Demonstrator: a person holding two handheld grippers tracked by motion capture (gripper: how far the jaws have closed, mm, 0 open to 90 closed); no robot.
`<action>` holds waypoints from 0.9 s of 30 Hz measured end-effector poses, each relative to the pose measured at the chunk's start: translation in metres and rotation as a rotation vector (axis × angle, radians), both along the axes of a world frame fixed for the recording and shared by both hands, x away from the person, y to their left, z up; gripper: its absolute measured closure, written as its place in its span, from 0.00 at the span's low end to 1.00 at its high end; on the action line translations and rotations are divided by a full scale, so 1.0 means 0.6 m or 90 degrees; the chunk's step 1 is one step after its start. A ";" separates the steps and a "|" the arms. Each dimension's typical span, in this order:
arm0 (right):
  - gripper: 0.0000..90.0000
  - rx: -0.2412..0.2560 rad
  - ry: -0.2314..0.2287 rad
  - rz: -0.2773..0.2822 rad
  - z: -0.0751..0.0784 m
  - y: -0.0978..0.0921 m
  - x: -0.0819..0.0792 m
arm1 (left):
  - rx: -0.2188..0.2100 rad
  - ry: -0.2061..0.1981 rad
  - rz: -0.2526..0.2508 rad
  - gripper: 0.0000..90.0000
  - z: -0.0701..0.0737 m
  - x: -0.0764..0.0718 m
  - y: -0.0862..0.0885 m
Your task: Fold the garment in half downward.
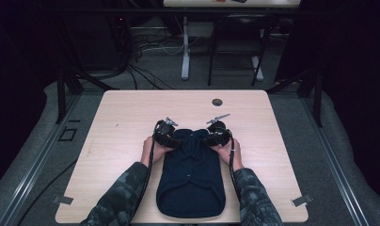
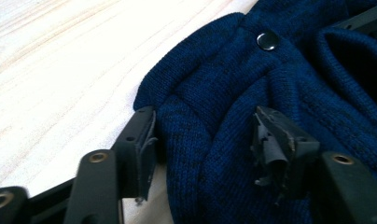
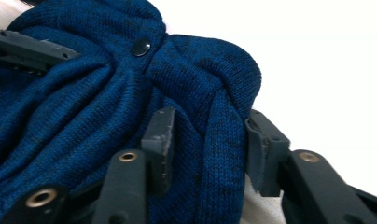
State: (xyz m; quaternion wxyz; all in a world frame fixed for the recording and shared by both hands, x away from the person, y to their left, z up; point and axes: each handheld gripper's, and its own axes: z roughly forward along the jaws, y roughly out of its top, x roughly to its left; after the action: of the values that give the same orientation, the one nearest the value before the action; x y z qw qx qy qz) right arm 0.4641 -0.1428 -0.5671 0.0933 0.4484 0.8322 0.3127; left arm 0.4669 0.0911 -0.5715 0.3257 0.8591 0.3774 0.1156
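Navy knit sweater (image 1: 192, 176) lies folded on the wooden table (image 1: 117, 117), near edge – left gripper (image 2: 203, 142) and right gripper (image 3: 206, 140) each straddle a bunched fold at its far end, jaws parted; black snap button (image 2: 267, 40) near the collar.

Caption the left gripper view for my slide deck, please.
Left claw open astride a fold of a navy knit sweater, its snap button beyond, on a pale wood table.

The sweater (image 1: 192, 174) hides the table (image 1: 122, 117) beneath it, and its far end covers both grippers' jaws in the high view. Its near hem sits at the table's edge. The sleeves (image 1: 117, 202) run off the bottom.
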 end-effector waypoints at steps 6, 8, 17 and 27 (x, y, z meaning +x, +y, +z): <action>0.71 0.004 0.005 0.011 0.000 -0.001 0.000 | -0.005 0.003 -0.013 0.63 0.001 -0.004 -0.001; 0.72 0.002 0.005 0.012 0.001 -0.001 0.000 | -0.007 0.002 -0.014 0.66 0.001 -0.005 -0.003; 0.75 0.010 -0.005 0.014 0.001 -0.004 -0.002 | -0.017 0.003 -0.024 0.75 0.003 -0.007 0.001; 0.78 0.036 -0.070 0.019 0.026 -0.016 -0.025 | -0.042 -0.023 -0.033 0.75 0.031 -0.020 0.010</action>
State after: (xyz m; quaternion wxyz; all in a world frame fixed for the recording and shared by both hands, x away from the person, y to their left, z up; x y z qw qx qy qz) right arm 0.4489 -0.1524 -0.5518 0.1220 0.4204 0.8232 0.3615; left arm 0.4552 0.0968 -0.5530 0.3638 0.8551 0.3527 0.1100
